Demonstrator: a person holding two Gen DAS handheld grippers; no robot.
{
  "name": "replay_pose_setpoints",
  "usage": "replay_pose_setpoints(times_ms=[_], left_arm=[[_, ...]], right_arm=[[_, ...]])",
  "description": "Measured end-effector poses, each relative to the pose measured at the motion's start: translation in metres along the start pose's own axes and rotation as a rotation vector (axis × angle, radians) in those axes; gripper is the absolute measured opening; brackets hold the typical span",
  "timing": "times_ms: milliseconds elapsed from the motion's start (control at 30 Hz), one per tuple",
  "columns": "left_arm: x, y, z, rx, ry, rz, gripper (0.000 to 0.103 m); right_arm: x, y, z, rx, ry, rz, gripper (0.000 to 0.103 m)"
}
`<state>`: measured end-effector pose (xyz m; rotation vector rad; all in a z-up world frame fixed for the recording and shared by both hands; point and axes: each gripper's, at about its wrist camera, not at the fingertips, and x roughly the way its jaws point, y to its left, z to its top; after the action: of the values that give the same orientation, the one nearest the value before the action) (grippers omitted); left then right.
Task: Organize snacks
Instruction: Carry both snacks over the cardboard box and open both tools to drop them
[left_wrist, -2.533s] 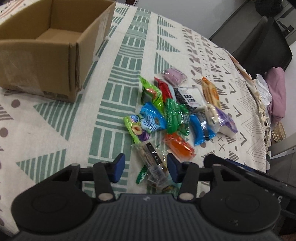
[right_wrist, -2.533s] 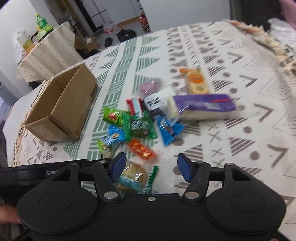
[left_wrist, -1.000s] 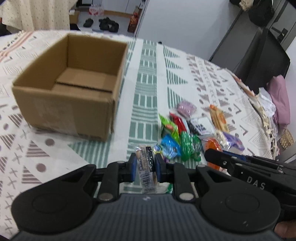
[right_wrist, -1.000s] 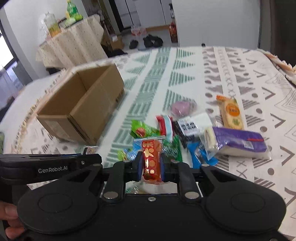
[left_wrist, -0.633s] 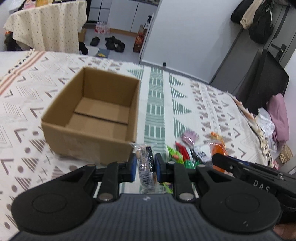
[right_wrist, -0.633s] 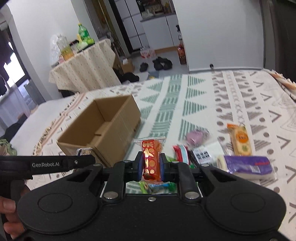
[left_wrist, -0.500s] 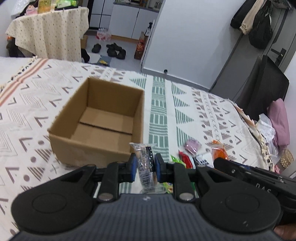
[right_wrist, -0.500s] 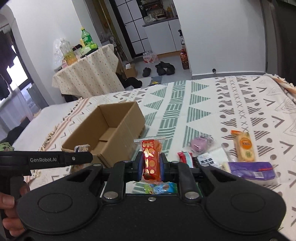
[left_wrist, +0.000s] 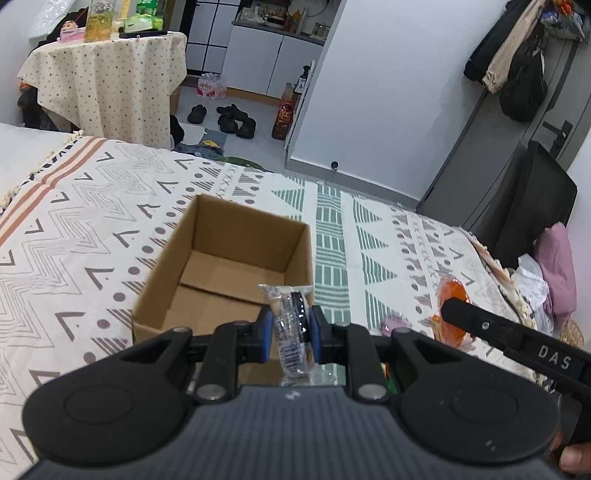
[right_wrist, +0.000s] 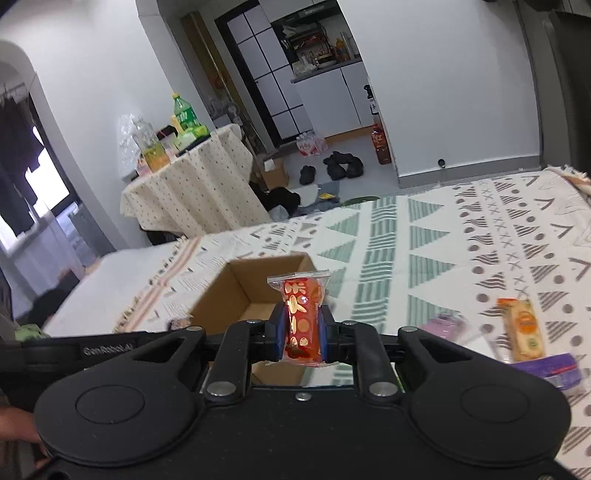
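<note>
One patterned cloth (left_wrist: 110, 229) under cardboard box (left_wrist: 236, 240), dotted table (right_wrist: 192, 192) beyond

Bright, even daylight fills both views, and a window (right_wrist: 48, 173) at the left of the right wrist view blows out white. Fisheye bends walls at the edges; snacks at right smear with motion blur.
</note>
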<state>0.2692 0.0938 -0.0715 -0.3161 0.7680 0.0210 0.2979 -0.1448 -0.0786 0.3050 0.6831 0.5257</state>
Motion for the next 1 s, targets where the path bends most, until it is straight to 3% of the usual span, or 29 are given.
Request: replay_pose_setpoints(times_ms=[567,667,900,1000], left_arm=[[0.024,0.043,0.032,-0.022,0.010,0.023,0.020],[0.029,0.044,0.035,-0.013,-0.023,0.045,0.028],[0.028,0.053,0.038,-0.073,-0.021,0.085,0.066],[0.026,0.057,0.037,-0.098,-0.003,0.119,0.075]], right_arm=[[0.043,0.046,0.003,-0.049,0.028,0.057,0.018],[0.053,0.049,0.000,-0.039,0.040,0.063,0.018],[0.071,0.051,-0.005,-0.006,0.050,0.064,0.018],[0.073,0.047,-0.006,0.030,0.042,0.100,0.032]])
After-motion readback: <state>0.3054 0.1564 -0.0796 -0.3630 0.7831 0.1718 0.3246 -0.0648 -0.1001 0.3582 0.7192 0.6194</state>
